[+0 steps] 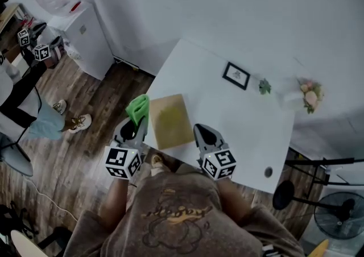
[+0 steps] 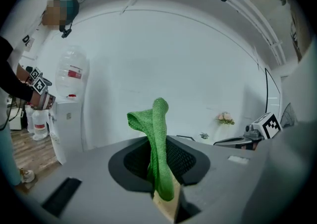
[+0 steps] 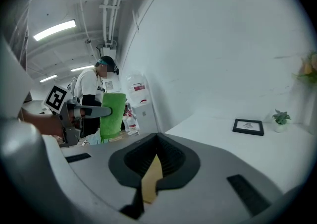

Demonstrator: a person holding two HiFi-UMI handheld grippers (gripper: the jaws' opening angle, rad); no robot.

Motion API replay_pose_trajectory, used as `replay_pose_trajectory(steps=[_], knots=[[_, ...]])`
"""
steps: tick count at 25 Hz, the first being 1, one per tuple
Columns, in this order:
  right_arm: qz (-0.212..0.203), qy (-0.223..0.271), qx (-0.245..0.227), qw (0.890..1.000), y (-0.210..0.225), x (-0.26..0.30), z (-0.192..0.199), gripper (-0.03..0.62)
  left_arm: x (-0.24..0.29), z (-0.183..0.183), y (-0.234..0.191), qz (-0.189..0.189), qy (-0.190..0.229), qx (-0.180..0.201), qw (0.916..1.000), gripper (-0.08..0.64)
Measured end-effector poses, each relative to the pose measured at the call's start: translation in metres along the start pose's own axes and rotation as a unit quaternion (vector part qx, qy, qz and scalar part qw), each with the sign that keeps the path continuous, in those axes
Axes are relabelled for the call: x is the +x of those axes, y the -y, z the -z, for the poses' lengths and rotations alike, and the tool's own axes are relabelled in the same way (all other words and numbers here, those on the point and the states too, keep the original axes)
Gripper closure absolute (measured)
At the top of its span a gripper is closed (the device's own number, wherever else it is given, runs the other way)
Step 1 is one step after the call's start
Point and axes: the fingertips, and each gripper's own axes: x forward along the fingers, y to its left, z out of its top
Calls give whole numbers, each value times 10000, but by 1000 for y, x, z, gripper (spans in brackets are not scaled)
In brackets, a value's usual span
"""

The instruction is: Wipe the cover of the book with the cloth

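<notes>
A yellow-olive book (image 1: 169, 120) lies flat near the front left corner of the white table (image 1: 244, 119). My left gripper (image 1: 135, 126) hovers just left of the book, shut on a green cloth (image 1: 138, 108) that sticks up past its tips. In the left gripper view the cloth (image 2: 154, 124) stands folded between the jaws of that gripper (image 2: 159, 168). My right gripper (image 1: 205, 136) is at the book's right front corner, shut and holding nothing. In the right gripper view that gripper's (image 3: 157, 143) jaws meet, the book (image 3: 151, 181) shows below them, and the cloth (image 3: 112, 114) appears at left.
On the far side of the table are a small black picture frame (image 1: 236, 75), a tiny green plant (image 1: 264, 86) and a bunch of flowers (image 1: 309, 94). A water dispenser (image 1: 85, 34) and another person (image 1: 23, 102) are at left. A fan (image 1: 341, 216) stands at right.
</notes>
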Motion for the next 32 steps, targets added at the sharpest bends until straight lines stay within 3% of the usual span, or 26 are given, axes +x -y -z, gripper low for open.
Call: replay_pose_trajectory(steps=[5,9,14,23,32], knots=[[9,-178,155,9997,17,7,8,586,11,-3,0,-92,-58,5,9999,491],[-193,-265,229,9992,23,15,6,527,12,-3,4,-222,-98,-29,9997,491],[-542,-659,355,9957,29,28,22,397,17,2,8,-348,-141,-65,9993,491],[-962,-1332,551,9849,39,42,73,422,28,15,17,-474,-255,-95,9985,491],[-1013,-1838,645,9756,46,48,110,460,34,21,9,-602,-329,-130,9976,491]])
